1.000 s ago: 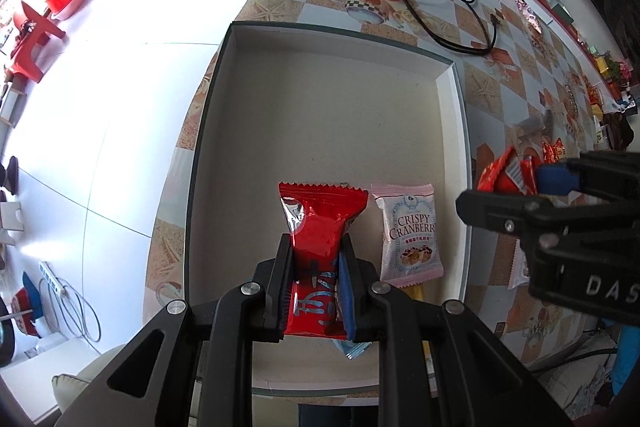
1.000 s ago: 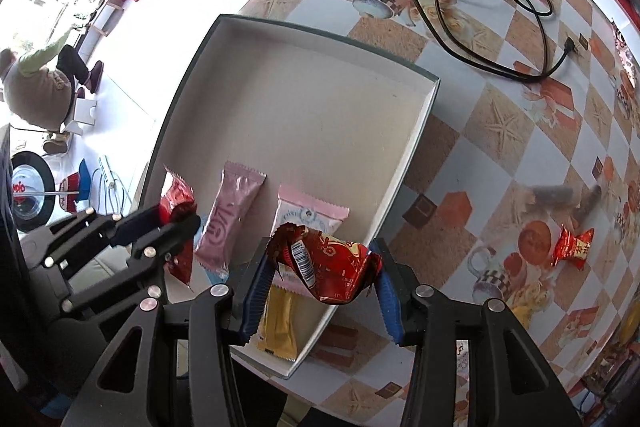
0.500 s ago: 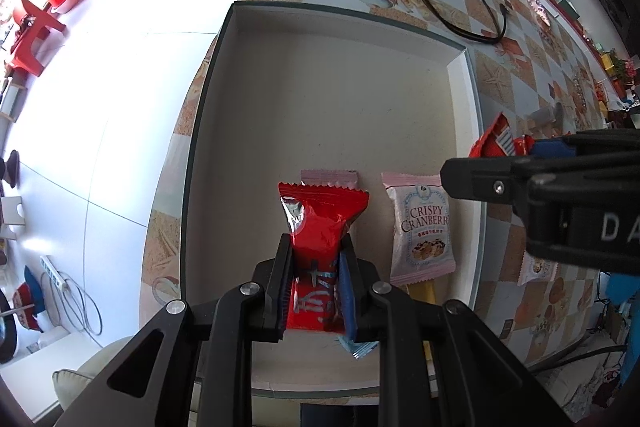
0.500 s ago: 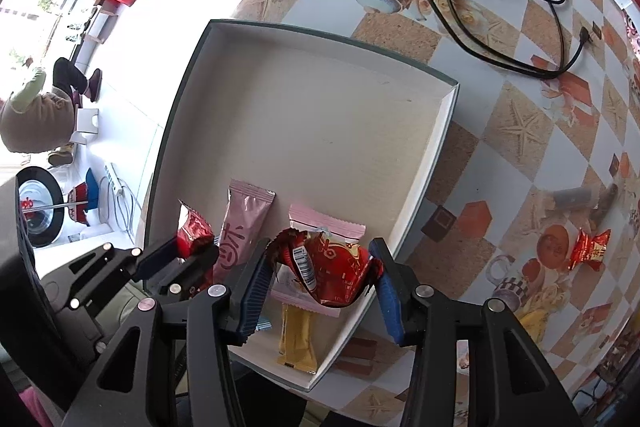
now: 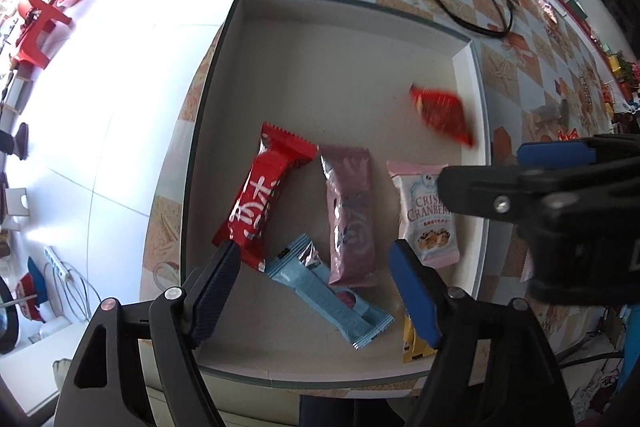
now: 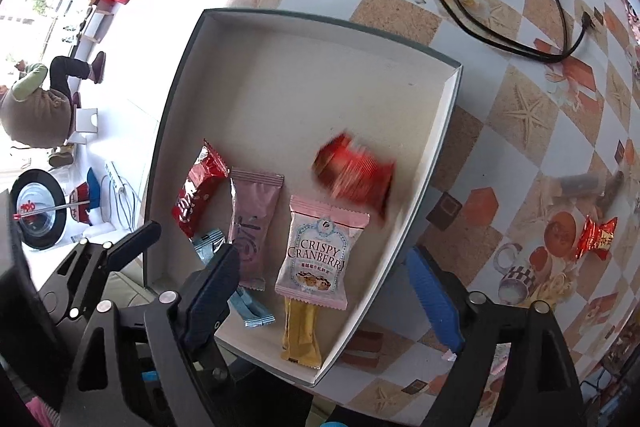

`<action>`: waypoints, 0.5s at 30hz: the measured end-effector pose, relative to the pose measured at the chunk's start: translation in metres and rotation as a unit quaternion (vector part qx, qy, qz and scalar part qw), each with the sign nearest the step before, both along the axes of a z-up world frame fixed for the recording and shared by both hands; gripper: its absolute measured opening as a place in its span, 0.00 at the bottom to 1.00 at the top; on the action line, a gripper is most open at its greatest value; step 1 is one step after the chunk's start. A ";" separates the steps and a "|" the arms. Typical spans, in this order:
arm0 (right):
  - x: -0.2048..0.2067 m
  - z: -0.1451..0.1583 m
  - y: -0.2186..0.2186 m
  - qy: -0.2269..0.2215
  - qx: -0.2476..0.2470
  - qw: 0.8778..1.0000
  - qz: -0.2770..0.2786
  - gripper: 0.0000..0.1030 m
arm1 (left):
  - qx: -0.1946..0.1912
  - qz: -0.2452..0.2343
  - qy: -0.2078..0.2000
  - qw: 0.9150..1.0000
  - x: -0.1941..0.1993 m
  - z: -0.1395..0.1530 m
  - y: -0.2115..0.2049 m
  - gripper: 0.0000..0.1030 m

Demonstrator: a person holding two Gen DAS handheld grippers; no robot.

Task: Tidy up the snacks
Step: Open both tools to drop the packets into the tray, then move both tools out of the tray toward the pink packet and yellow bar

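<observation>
Box: a shallow cardboard box (image 6: 436, 131) sits at the table's edge, pale inside, and the snacks lie across its near half.

Left gripper (image 5: 316, 291): fingers spread wide, nothing between them. It hangs over the box's near edge, with the long red bar (image 5: 264, 199) lying free just ahead of its left finger, long axis slanting away and to the right.

Right gripper (image 6: 324, 287): fingers also spread wide and empty, straddling the box's near right wall.

Red crinkled packet (image 6: 354, 179): motion-blurred, so I judge it is dropping or tumbling; it is inside the box by the right wall, just beyond the Crispy Cranberry pack (image 6: 316, 251).

Other snacks in the box: a mauve bar (image 5: 350, 219) pointing straight away, a light blue bar (image 5: 328, 291) lying diagonally at the front, a yellow bar (image 6: 302, 331) tucked under the cranberry pack's near end.

Still out: one red twist-wrapped candy (image 6: 596, 237) on the patterned tablecloth (image 6: 520, 115), well apart from the box on its right side.

What the next move turns on: that candy lies off to the right of the right gripper's fingers, its long axis roughly crosswise to them. The right hand is plainly nearer; the left would have to cross the box.
</observation>
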State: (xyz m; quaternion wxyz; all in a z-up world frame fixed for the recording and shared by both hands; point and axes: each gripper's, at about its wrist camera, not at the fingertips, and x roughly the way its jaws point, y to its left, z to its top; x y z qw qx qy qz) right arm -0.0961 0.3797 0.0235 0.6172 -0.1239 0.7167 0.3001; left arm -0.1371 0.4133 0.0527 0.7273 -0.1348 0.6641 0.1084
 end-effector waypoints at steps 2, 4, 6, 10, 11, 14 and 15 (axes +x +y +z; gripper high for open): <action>0.000 -0.001 -0.004 -0.002 -0.004 1.000 -0.002 0.84 | 0.000 0.003 0.004 1.000 -0.001 -0.001 -0.001 0.77; 0.001 -0.003 -0.008 -0.002 -0.010 1.000 -0.008 0.84 | 0.004 0.003 0.006 1.000 0.000 -0.001 -0.002 0.77; 0.001 -0.006 -0.013 -0.002 -0.015 1.000 -0.014 1.00 | 0.007 0.001 0.007 1.000 0.001 0.000 -0.004 0.77; 0.004 -0.009 -0.024 -0.004 -0.020 0.999 -0.025 1.00 | 0.008 -0.002 0.005 1.000 0.002 0.001 -0.008 0.77; 0.005 -0.009 -0.027 -0.005 -0.022 0.999 -0.028 1.00 | 0.008 -0.003 0.005 1.000 0.002 0.001 -0.009 0.77; 0.007 -0.012 -0.040 -0.003 -0.028 0.999 -0.039 1.00 | 0.010 -0.008 0.004 1.000 0.002 0.001 -0.016 0.77; 0.008 -0.013 -0.044 -0.002 -0.030 0.999 -0.044 1.00 | 0.010 -0.010 0.003 1.000 0.001 0.001 -0.018 0.77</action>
